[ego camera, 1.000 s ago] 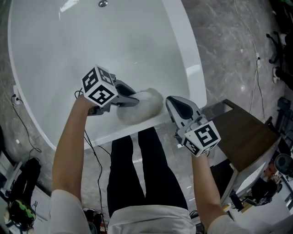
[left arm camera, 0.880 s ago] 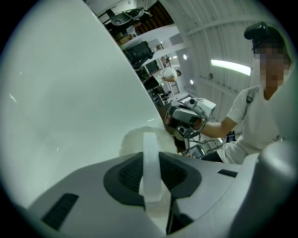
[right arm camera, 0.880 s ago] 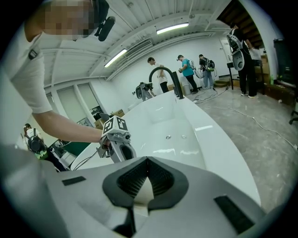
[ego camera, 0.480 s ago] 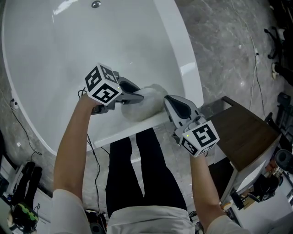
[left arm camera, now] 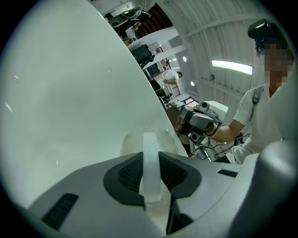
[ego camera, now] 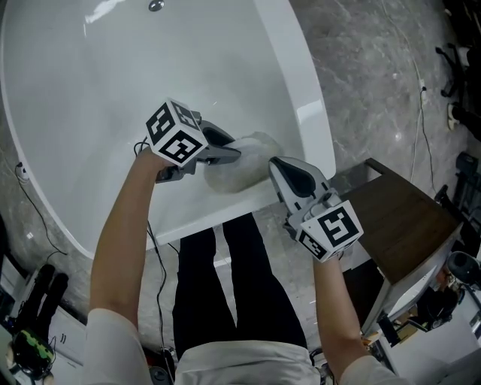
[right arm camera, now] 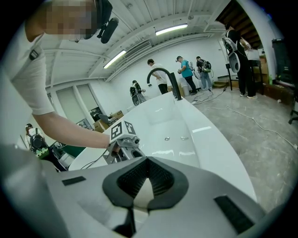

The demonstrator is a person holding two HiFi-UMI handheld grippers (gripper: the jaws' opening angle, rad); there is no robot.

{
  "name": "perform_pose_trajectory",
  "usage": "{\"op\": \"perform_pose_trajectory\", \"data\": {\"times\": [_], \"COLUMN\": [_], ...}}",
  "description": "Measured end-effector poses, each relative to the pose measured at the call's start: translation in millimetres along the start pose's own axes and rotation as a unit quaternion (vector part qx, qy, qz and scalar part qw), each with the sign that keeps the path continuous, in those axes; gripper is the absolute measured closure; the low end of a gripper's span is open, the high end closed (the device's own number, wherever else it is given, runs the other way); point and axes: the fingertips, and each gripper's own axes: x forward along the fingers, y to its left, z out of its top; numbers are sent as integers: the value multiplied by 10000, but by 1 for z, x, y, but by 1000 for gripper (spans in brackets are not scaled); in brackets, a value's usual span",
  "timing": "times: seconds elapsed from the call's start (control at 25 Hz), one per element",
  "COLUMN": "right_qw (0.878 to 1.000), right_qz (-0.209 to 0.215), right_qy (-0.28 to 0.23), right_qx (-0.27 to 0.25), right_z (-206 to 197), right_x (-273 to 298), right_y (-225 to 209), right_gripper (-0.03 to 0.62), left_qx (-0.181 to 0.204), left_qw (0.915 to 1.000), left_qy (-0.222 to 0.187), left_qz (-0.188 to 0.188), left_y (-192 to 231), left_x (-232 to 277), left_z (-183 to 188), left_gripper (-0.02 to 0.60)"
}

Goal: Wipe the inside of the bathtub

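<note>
The white bathtub [ego camera: 312,120] fills the upper half of the head view. My left gripper [ego camera: 229,154] is shut on a white fluffy cloth [ego camera: 252,169] and presses it against the tub's inner wall, just below the near rim. In the left gripper view the cloth [left arm camera: 135,142] bulges past the jaws against the tub wall [left arm camera: 70,93], with a white strip of it pinched between the pads. My right gripper [ego camera: 282,169] hovers over the near rim right of the cloth, shut with nothing in it. Its own view looks along the tub [right arm camera: 205,135] past the left gripper's marker cube [right arm camera: 122,132].
A drain [ego camera: 155,5] sits at the tub's far end, and a dark curved faucet [right arm camera: 163,76] stands there. A brown wooden table [ego camera: 406,225] stands at the right on the grey marble floor. Cables run along the floor. Several people stand far behind the tub.
My left gripper and the cloth have slid a little to the right and farther along the tub's inner wall. The right gripper has barely moved.
</note>
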Motion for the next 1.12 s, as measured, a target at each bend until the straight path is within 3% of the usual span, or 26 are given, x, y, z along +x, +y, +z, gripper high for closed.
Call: {"op": "perform_pose_trajectory", "data": {"times": [0.28,1.12], "right_qw": [9999,9993], "right_qz": [124,269], "right_qy": [-58,169], "right_qx": [-67,-191], "right_z": [26,5], "right_x": [19,38], "right_y": [13,24], "right_gripper": [576,576], "left_qx": [-35,-498], "left_qw": [9999,9984], "left_qy": [107,138], "left_qz": [38,235], "left_y": [27,67], "left_x": [-10,-11], "left_z": [9,-28], "left_gripper": [486,486]}}
